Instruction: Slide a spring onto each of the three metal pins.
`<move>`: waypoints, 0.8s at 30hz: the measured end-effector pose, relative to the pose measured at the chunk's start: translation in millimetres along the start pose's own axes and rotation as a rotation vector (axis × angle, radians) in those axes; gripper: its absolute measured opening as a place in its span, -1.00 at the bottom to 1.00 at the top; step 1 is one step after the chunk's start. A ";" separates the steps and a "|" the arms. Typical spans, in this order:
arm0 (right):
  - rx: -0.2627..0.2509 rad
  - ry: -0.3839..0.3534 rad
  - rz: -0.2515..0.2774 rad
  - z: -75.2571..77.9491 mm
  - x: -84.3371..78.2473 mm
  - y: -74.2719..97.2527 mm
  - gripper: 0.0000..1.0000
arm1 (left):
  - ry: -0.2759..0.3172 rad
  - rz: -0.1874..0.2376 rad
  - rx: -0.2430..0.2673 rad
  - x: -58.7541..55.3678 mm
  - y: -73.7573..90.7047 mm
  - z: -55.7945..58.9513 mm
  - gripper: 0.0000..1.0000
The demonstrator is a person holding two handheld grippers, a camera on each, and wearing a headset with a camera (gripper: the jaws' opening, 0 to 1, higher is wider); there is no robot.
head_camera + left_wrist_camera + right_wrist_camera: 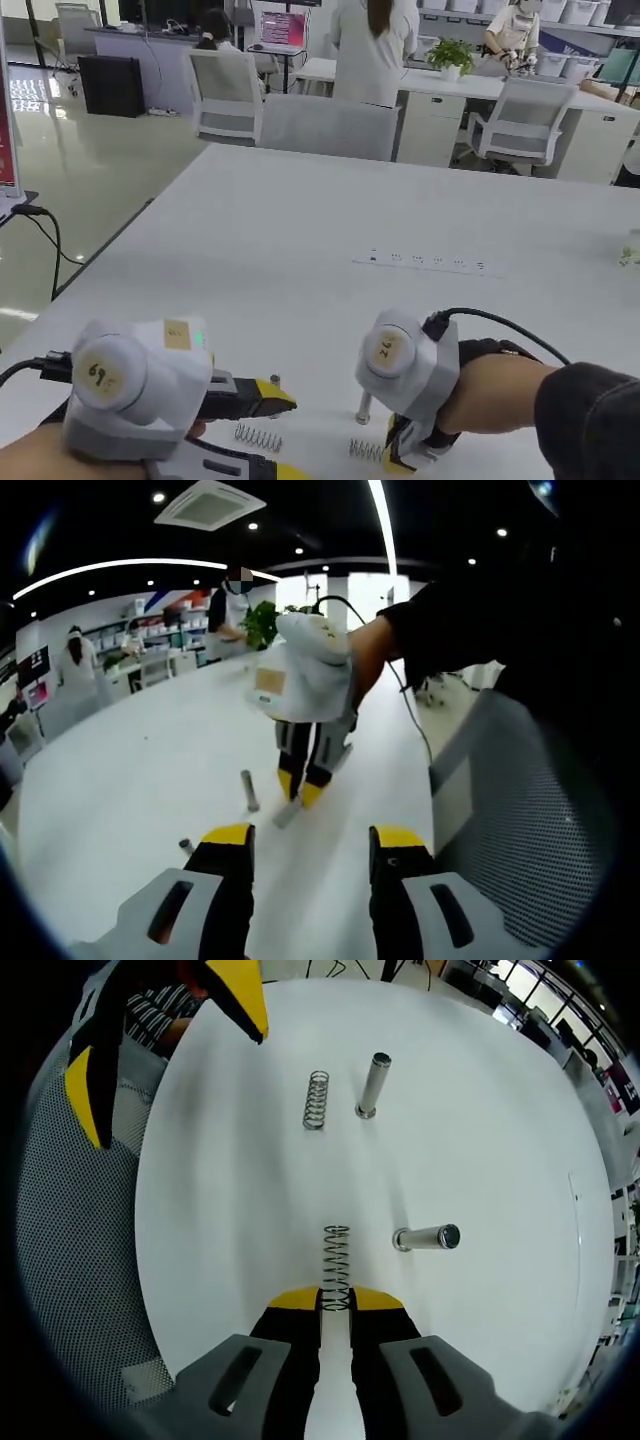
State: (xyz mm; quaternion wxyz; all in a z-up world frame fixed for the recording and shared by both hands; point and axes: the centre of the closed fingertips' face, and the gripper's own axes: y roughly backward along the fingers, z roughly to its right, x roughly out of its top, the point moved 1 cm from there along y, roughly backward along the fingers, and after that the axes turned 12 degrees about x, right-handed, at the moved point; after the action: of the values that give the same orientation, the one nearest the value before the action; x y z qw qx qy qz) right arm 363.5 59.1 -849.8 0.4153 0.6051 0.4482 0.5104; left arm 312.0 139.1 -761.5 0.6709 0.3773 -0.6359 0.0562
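A broad white table (300, 230) fills the foreground of a bright open office. Behind it are grey chairs (325, 125), a potted plant (452, 52) and people (372, 45) at the far desks. On the table lie two springs and two metal pins stand upright. The right gripper (336, 1298) is clenched on the near end of one spring (337, 1245), just beside one pin (428, 1237). The second spring (316, 1099) lies near the other pin (373, 1085). The left gripper (314, 838) hovers with its jaws spread, holding nothing.
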 end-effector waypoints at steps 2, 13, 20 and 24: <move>0.000 0.004 0.002 -1.6 1.3 1.0 -0.86 | 0.003 -0.005 -0.001 -2.0 -1.6 0.9 -0.21; 0.016 0.020 0.014 -16.1 7.5 9.0 -0.86 | 0.019 -0.020 -0.013 -10.4 -6.9 6.4 -0.24; 0.027 0.023 0.025 -24.8 9.6 15.0 -0.86 | 0.022 -0.027 -0.022 -14.4 -8.4 11.0 -0.26; 0.027 0.026 0.032 -28.5 10.9 19.6 -0.86 | 0.027 -0.026 -0.024 -15.1 -8.9 11.5 -0.26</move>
State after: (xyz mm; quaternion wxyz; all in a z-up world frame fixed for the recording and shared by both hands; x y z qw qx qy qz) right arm 338.4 65.9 -824.5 0.3929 0.6111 0.4509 0.5186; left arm 304.8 132.2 -780.0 0.6844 0.3770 -0.6225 0.0449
